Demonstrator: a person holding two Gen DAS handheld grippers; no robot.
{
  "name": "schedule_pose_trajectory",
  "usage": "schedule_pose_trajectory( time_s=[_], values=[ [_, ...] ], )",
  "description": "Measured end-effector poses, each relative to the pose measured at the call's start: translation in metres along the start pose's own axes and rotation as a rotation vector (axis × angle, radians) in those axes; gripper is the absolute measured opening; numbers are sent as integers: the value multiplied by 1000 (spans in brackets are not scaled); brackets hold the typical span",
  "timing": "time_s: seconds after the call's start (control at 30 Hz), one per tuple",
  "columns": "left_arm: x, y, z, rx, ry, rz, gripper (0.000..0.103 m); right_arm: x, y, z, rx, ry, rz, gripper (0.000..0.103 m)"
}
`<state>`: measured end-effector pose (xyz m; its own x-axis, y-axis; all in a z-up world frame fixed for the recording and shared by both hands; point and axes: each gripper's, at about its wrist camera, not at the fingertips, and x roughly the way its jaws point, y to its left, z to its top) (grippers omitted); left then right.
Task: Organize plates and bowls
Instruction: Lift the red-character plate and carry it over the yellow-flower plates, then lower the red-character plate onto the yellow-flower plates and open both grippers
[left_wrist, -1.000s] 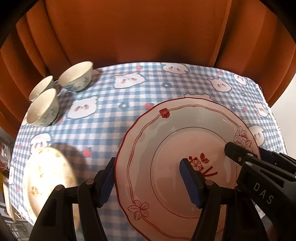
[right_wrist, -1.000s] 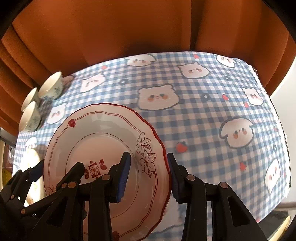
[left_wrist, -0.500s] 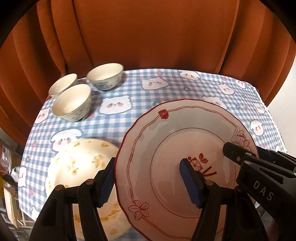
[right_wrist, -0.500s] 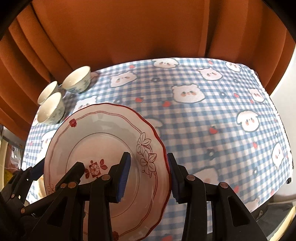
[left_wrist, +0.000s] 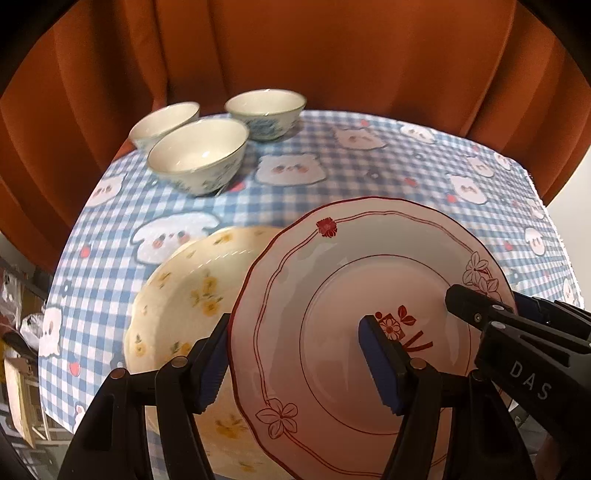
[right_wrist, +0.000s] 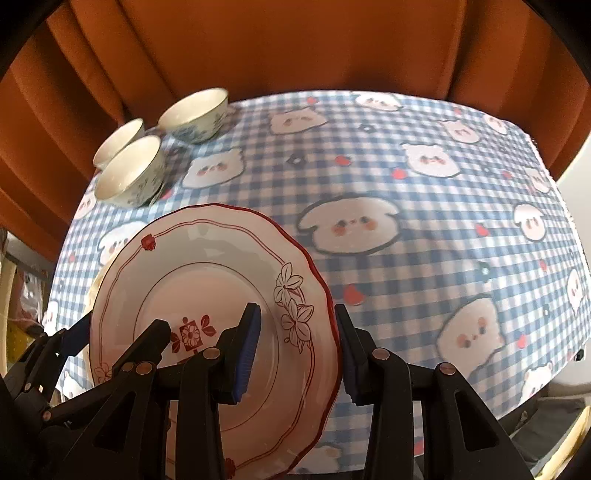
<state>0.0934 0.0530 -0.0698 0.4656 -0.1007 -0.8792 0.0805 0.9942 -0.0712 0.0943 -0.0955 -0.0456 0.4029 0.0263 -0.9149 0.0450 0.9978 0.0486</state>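
Both grippers hold one white plate with a red scalloped rim (left_wrist: 332, 295), above the table. My left gripper (left_wrist: 295, 365) is shut on its left edge; my right gripper (right_wrist: 299, 350) is shut on its right edge (right_wrist: 207, 280). The right gripper's body also shows in the left wrist view (left_wrist: 517, 332). A cream plate with yellow flowers (left_wrist: 184, 295) lies on the table, partly under the held plate. Three small white bowls (left_wrist: 199, 155) with blue patterns stand at the back left and also show in the right wrist view (right_wrist: 129, 173).
The table wears a blue-and-white checked cloth with bear faces (right_wrist: 424, 240). An orange curtain (left_wrist: 295, 48) hangs close behind it. The cloth's right edge (left_wrist: 554, 236) drops off near a pale wall.
Both grippers and the held plate have moved left and toward the bowls. The cream plate and the bowls have come closer and nearer the middle of the left wrist view.
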Motion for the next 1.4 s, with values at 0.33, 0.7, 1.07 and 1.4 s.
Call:
schedule_pose_trajectory(
  time_s=[0.33, 0.7, 1.07, 1.4],
  values=[
    [21, 37, -10, -49, 53, 6, 68, 30, 41, -2, -57, 68, -3, 43],
    [27, 54, -9, -52, 73, 28, 69, 43, 63, 2, -87, 90, -20, 43],
    [28, 59, -14, -61, 78, 65, 68, 53, 73, -1, -97, 103, -27, 43],
    [29, 58, -14, -84, 81, 84, 69, 36, 63, -8, -100, 97, 9, 35]
  ],
)
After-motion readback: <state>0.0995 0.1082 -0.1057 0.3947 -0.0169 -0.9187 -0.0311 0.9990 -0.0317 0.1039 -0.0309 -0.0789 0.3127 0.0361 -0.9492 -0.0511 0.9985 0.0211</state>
